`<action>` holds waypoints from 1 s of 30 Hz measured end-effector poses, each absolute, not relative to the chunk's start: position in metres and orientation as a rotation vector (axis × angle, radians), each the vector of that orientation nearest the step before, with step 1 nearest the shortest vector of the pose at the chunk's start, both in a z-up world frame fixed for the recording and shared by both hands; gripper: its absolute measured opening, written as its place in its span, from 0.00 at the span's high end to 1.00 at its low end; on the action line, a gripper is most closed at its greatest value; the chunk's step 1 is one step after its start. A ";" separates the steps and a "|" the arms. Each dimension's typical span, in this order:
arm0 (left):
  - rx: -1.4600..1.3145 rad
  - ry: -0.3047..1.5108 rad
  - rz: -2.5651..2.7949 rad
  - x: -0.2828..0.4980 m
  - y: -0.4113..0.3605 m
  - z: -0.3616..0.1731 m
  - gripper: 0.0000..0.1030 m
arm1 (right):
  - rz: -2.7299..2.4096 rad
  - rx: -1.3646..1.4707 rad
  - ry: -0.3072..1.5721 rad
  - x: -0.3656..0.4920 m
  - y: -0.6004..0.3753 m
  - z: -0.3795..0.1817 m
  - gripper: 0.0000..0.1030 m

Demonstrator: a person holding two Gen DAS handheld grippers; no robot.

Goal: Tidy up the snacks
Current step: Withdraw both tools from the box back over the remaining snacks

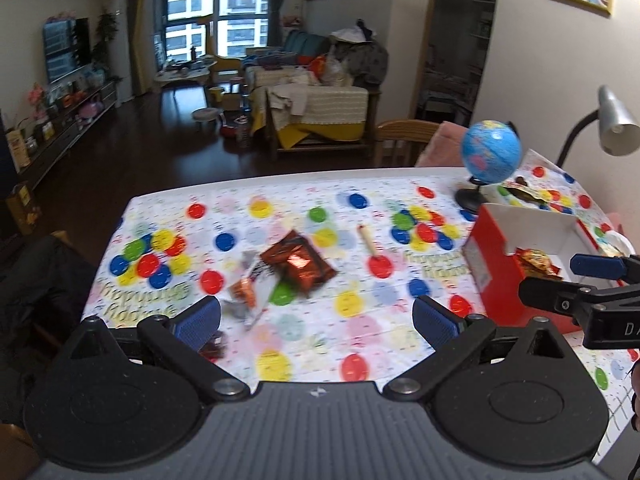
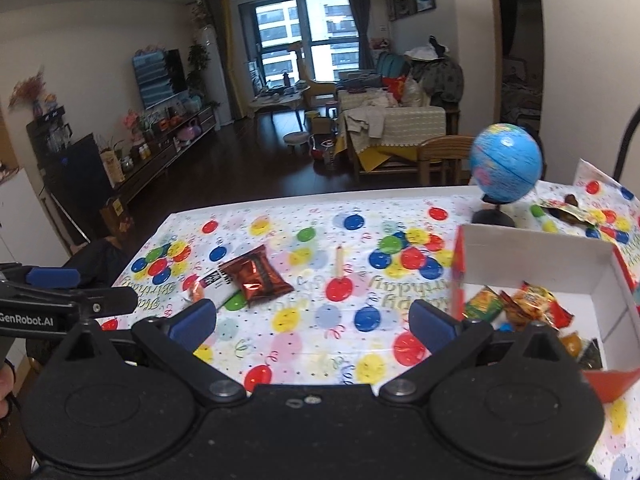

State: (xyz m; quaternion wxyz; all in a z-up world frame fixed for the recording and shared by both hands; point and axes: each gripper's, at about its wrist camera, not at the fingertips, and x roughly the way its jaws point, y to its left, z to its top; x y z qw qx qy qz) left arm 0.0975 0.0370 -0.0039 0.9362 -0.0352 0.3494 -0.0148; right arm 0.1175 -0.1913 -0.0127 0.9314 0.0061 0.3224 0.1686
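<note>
A red-brown foil snack packet (image 1: 298, 262) (image 2: 256, 278) lies on the balloon-print tablecloth, overlapping a white and orange packet (image 1: 250, 292) (image 2: 214, 282). A thin stick snack (image 1: 370, 240) (image 2: 340, 260) lies to their right. A red box with a white inside (image 1: 492, 276) (image 2: 536, 248) stands at the right and holds several wrapped snacks (image 1: 536, 260) (image 2: 520, 304). My left gripper (image 1: 316, 320) hovers open just short of the packets, holding nothing. My right gripper (image 2: 314, 320) is open and empty beside the box's left wall.
A blue globe (image 1: 491, 150) (image 2: 506, 168) on a black stand sits behind the box. Another opened wrapper (image 2: 568, 210) lies past the box. A desk lamp (image 1: 616, 124) leans over the right edge. A wooden chair (image 1: 404, 138) stands at the table's far side.
</note>
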 end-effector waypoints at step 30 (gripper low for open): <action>-0.214 0.991 0.251 0.190 0.120 -0.130 0.01 | 0.657 -0.248 0.844 0.300 -0.059 -0.125 0.04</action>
